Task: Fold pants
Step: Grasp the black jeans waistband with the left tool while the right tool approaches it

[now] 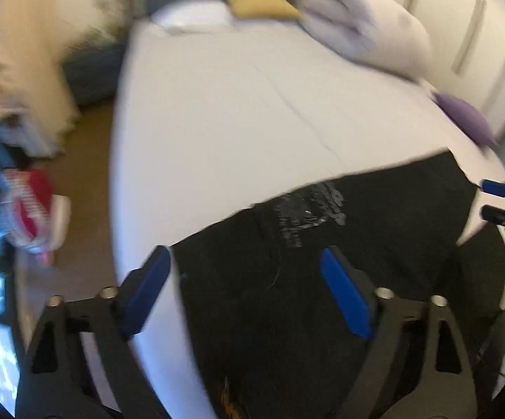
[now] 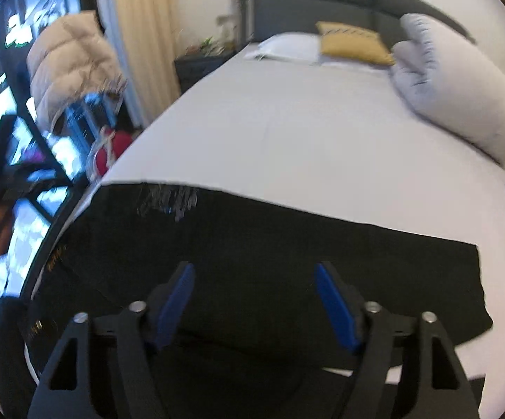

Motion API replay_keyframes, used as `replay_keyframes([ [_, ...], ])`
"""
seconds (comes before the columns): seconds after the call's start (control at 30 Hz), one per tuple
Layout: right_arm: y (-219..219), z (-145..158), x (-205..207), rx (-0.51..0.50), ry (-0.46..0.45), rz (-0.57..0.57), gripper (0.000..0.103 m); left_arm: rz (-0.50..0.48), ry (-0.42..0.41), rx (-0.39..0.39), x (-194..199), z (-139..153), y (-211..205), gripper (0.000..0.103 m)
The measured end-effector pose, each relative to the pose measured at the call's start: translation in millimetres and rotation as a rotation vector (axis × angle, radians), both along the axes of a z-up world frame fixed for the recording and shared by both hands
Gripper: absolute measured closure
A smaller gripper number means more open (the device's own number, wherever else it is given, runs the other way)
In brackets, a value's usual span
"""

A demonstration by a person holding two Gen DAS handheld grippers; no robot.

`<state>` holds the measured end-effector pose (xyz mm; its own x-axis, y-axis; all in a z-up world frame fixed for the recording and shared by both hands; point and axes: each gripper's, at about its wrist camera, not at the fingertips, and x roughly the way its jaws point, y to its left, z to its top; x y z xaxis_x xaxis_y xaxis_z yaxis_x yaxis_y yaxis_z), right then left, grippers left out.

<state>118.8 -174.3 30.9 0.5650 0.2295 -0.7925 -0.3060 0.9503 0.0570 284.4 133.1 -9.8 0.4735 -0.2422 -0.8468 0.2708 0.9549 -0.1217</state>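
Observation:
Black pants [image 1: 339, 244] with a silver print [image 1: 308, 209] lie flat across the near end of a white bed [image 1: 235, 122]. They also show in the right wrist view [image 2: 270, 255], print [image 2: 168, 200] at the left. My left gripper [image 1: 245, 286] is open and empty, above the pants near the bed's left edge. My right gripper [image 2: 254, 296] is open and empty above the middle of the pants. In the left wrist view the right gripper [image 1: 493, 199] shows at the far right, open. Both views are blurred.
White pillows [image 2: 455, 104], a yellow cushion [image 2: 353, 43] and a grey headboard [image 2: 322, 0] are at the bed's far end. A purple item [image 1: 469, 118] lies at the right edge. A nightstand [image 2: 200, 66], a beige jacket [image 2: 67, 63] and a red item [image 1: 32, 206] stand left of the bed.

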Motion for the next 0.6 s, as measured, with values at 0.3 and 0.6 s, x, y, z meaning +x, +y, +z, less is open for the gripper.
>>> replay_keyframes([
  [0.3, 4, -35, 35, 0.037, 0.079, 0.131, 0.033, -0.272, 0.238, 0.059, 101, -67, -28, 0.023],
  [0.6, 9, -47, 51, 0.052, 0.102, 0.196, 0.033, -0.346, 0.362, 0.113, 135, -85, -21, 0.042],
])
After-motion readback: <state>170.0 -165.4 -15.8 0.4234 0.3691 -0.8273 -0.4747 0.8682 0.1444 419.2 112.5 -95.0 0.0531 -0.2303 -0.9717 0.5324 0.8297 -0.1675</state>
